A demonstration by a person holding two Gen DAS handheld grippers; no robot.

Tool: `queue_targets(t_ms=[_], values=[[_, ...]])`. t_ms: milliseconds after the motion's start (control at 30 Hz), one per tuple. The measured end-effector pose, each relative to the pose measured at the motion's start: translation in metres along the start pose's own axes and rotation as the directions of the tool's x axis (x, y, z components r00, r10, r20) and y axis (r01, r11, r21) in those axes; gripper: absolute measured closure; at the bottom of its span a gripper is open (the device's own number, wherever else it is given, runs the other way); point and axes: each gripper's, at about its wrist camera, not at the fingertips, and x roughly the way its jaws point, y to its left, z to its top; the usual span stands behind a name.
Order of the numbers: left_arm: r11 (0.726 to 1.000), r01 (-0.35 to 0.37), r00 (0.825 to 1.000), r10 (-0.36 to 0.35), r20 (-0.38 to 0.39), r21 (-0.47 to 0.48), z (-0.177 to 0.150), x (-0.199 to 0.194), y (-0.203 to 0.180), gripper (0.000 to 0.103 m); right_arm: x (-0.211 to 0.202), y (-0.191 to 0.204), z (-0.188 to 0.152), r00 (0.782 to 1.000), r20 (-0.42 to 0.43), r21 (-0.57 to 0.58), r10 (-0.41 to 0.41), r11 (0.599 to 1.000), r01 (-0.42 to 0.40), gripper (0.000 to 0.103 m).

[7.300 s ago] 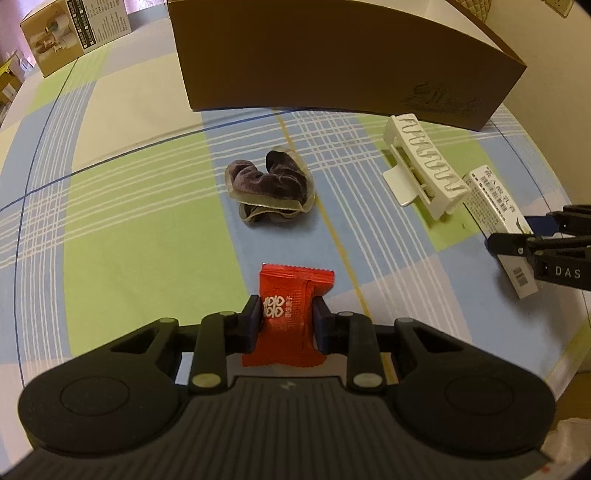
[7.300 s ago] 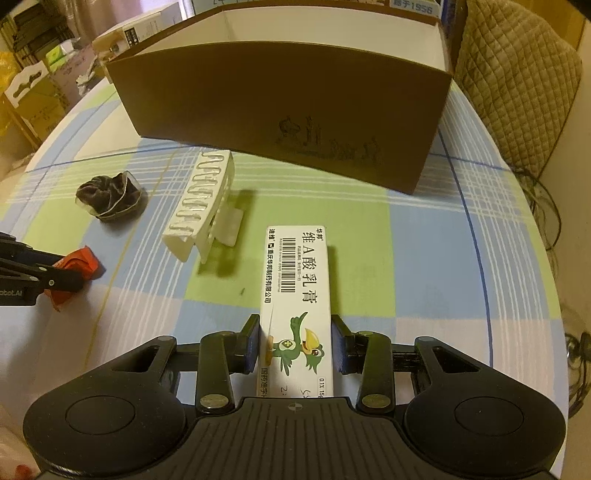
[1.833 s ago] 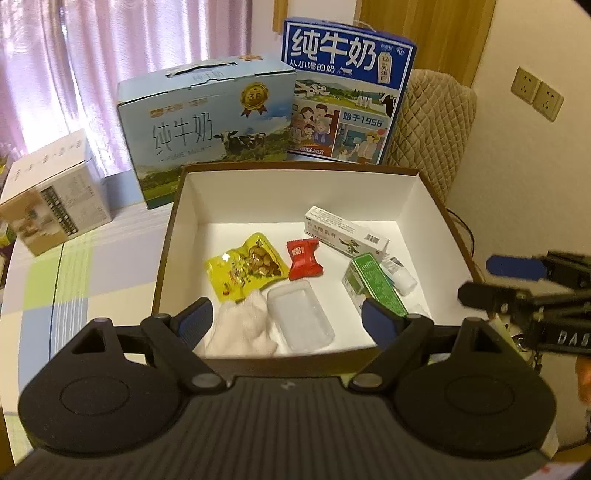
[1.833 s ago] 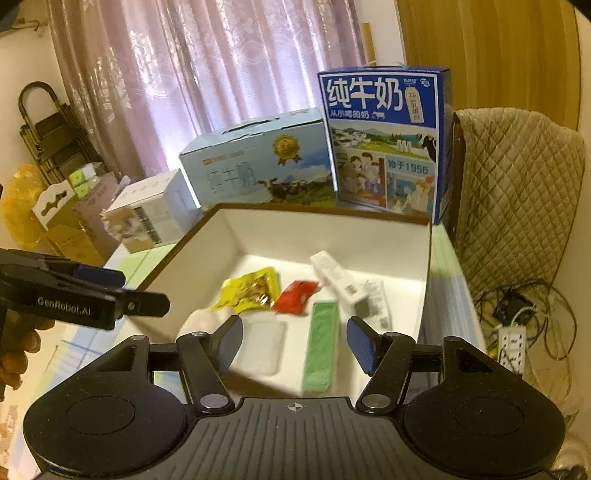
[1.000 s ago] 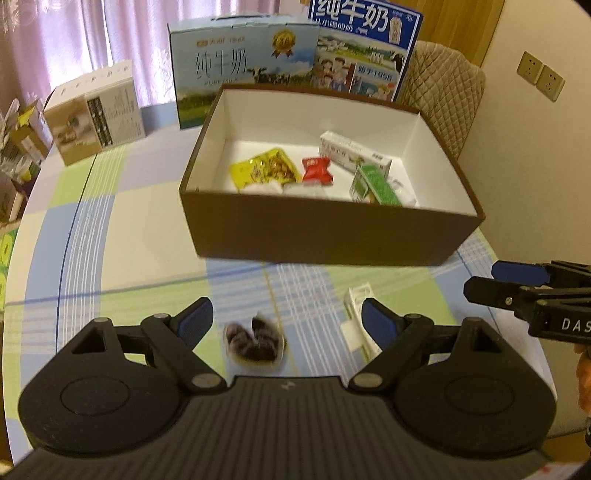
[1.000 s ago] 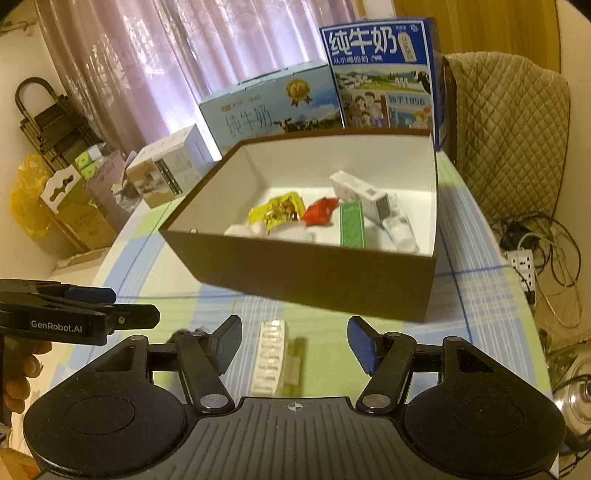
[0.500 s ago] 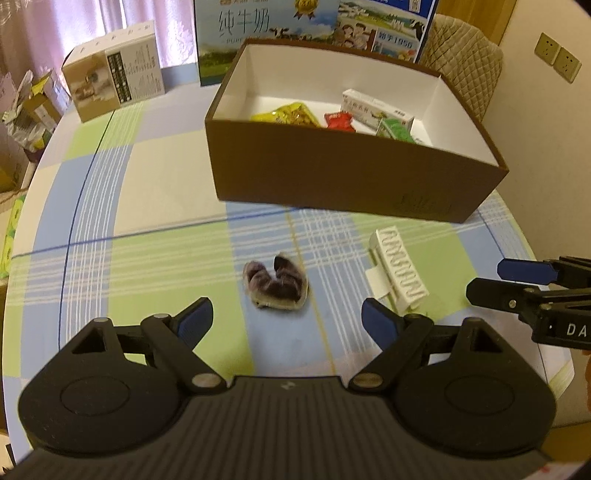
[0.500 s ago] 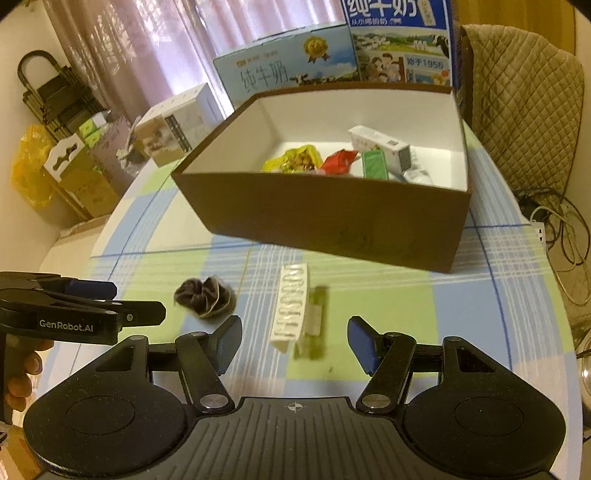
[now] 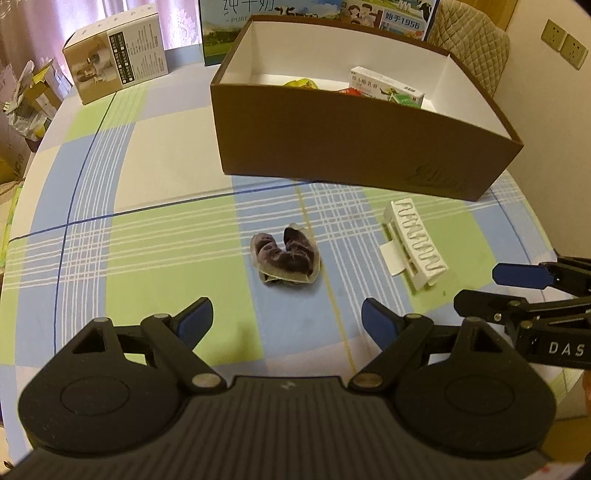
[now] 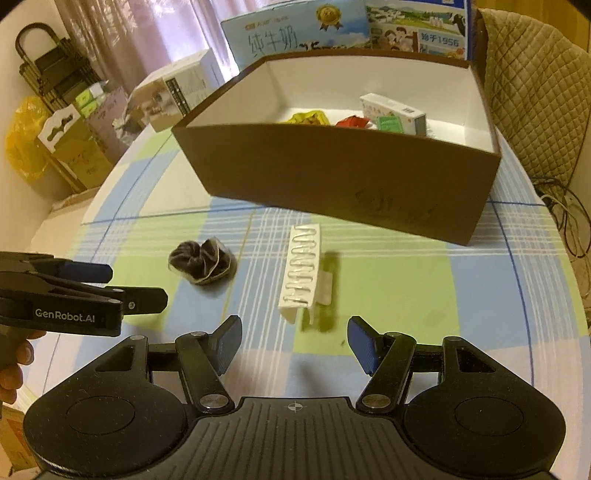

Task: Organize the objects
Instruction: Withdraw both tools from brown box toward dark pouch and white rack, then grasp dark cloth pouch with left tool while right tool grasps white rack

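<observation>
A clear packet of dark dried fruit (image 9: 285,255) lies on the checked tablecloth ahead of my left gripper (image 9: 287,322), which is open and empty above the cloth. The packet also shows in the right wrist view (image 10: 200,261). A white plastic clip (image 9: 413,244) lies to its right; in the right wrist view the clip (image 10: 303,273) is just ahead of my right gripper (image 10: 294,345), open and empty. The brown box (image 9: 354,147) behind holds a white carton (image 9: 384,85), a red packet, a yellow packet and a green carton.
Milk cartons (image 10: 295,33) stand behind the box. A white printed box (image 9: 114,72) stands at the back left. The round table's edge (image 9: 22,206) curves on the left. A quilted chair (image 10: 535,85) is at the right, with cables on the floor.
Both grippers, shut on a red packet and a carton 7 s ago, released them in the box, then drew back and came down toward the dried fruit packet and the clip.
</observation>
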Motion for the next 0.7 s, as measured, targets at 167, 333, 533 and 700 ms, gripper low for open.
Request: queue_targets(t_ms=[167, 333, 533, 700], values=[[1.000, 0.005, 1.000, -0.005, -0.014, -0.001, -0.001, 0.006, 0.003, 0.018, 0.011, 0.007, -0.001, 1.000, -0.015, -0.028, -0.010, 1.000, 0.010, 0.042], [1.000, 0.003, 1.000, -0.003, -0.023, -0.003, 0.000, 0.012, 0.005, 0.018, 0.026, 0.014, 0.002, 0.999, -0.023, -0.068, -0.034, 0.997, 0.032, 0.042], [1.000, -0.011, 1.000, 0.011, -0.021, 0.001, 0.002, 0.020, 0.009, 0.018, 0.043, 0.014, 0.009, 0.996, -0.016, -0.103, -0.089, 0.991, 0.087, 0.042], [1.000, -0.019, 1.000, 0.019, -0.024, -0.008, 0.006, 0.027, 0.014, 0.018, 0.057, 0.014, 0.018, 0.994, -0.020, -0.119, -0.106, 0.987, 0.103, 0.042]])
